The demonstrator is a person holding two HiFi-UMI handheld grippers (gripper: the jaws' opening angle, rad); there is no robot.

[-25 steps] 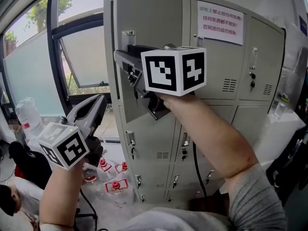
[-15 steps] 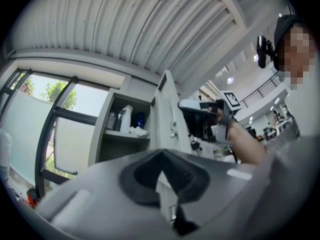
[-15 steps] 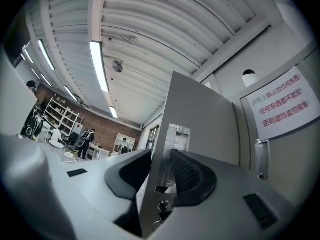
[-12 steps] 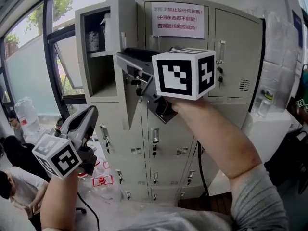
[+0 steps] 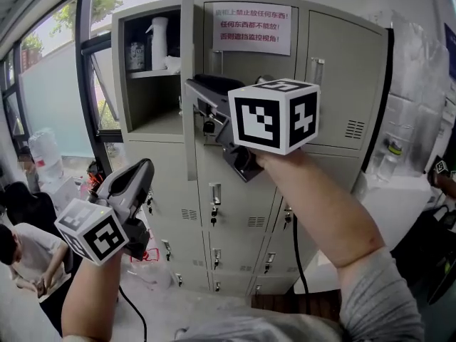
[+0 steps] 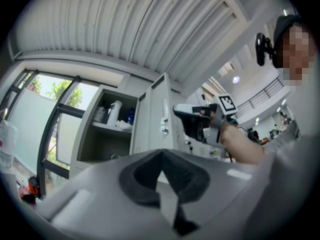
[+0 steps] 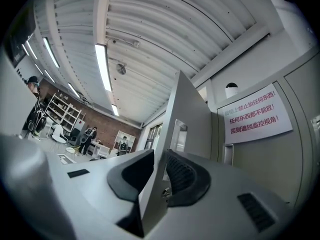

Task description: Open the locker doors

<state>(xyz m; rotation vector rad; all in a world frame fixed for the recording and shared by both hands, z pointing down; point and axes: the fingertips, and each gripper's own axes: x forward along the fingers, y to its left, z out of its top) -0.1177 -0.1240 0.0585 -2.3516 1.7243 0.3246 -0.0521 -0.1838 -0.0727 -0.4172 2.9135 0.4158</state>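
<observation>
The top-left locker door (image 5: pixel 188 84) stands swung out, edge-on: thin, stiff sheet metal, probably light on its hinges and slick, best taken at its free edge. The right gripper (image 5: pixel 201 109) is closing on that edge, with a pad against each face. The left gripper (image 5: pixel 140 179) hangs low, jaws together and empty

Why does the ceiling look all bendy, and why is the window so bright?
Right gripper view: the wide-angle lens bows the ceiling ribs and locker door, darkening the corners. Head view: daylight washes out the window. Left gripper view: same bend, black rim.
</observation>
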